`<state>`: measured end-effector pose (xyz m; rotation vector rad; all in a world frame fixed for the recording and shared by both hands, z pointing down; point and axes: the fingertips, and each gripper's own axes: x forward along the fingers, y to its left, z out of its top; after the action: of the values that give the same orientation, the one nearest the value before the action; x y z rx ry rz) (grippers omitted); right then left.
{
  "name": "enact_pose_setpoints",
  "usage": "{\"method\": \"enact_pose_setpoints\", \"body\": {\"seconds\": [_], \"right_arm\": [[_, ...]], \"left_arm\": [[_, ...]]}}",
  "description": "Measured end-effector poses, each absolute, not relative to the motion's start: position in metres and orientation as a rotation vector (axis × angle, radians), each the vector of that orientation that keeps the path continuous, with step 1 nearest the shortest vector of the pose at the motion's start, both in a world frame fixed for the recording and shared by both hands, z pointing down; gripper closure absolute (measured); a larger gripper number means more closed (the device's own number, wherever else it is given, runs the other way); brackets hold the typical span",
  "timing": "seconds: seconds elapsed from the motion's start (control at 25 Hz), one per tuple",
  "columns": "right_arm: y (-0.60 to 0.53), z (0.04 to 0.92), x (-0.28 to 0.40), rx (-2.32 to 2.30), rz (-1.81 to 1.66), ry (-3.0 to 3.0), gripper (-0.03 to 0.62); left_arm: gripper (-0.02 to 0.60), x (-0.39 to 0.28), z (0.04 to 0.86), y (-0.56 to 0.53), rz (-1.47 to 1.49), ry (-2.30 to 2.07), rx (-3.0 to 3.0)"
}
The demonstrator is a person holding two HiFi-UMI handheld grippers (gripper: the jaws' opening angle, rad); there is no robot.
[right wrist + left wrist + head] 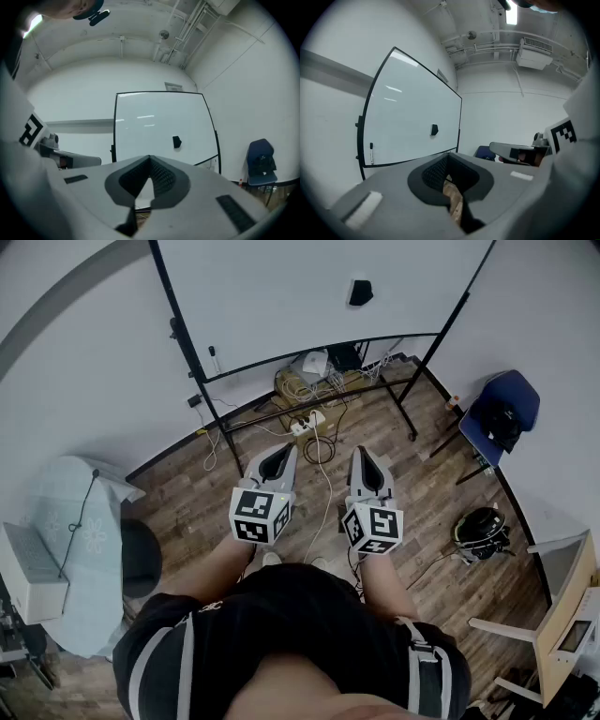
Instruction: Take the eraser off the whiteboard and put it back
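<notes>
A small black eraser [359,292] sticks to the white whiteboard [281,296] on its black wheeled stand, far ahead of both grippers. The left gripper view shows the eraser [434,130] right of the board's [408,117] middle, and in the right gripper view the eraser [176,141] sits low on the board [159,126]. My left gripper [284,448] and right gripper [362,452] are held side by side at waist height, pointing toward the board. Both are shut and empty, their jaw tips meeting at the left gripper [448,158] and at the right gripper [150,159].
A marker [371,152] hangs at the board's lower left. Cables and a power strip [309,423] lie on the wood floor under the stand. A blue chair [502,418] stands at the right, a dark helmet [481,529] lies on the floor, and a cloth-covered table [80,540] is at the left.
</notes>
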<state>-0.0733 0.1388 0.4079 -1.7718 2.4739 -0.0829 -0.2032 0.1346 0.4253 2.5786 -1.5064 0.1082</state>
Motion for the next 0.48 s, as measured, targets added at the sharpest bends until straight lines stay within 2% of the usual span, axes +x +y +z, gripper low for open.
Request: {"method": "enact_pose_setpoints", "body": {"seconds": [0.48], "right_arm": [[0.139, 0.402, -0.063, -1.723, -0.042, 2.510, 0.589]], "left_arm": [[0.572, -0.191, 0.424, 0.134, 0.099, -1.508, 2.580]]}}
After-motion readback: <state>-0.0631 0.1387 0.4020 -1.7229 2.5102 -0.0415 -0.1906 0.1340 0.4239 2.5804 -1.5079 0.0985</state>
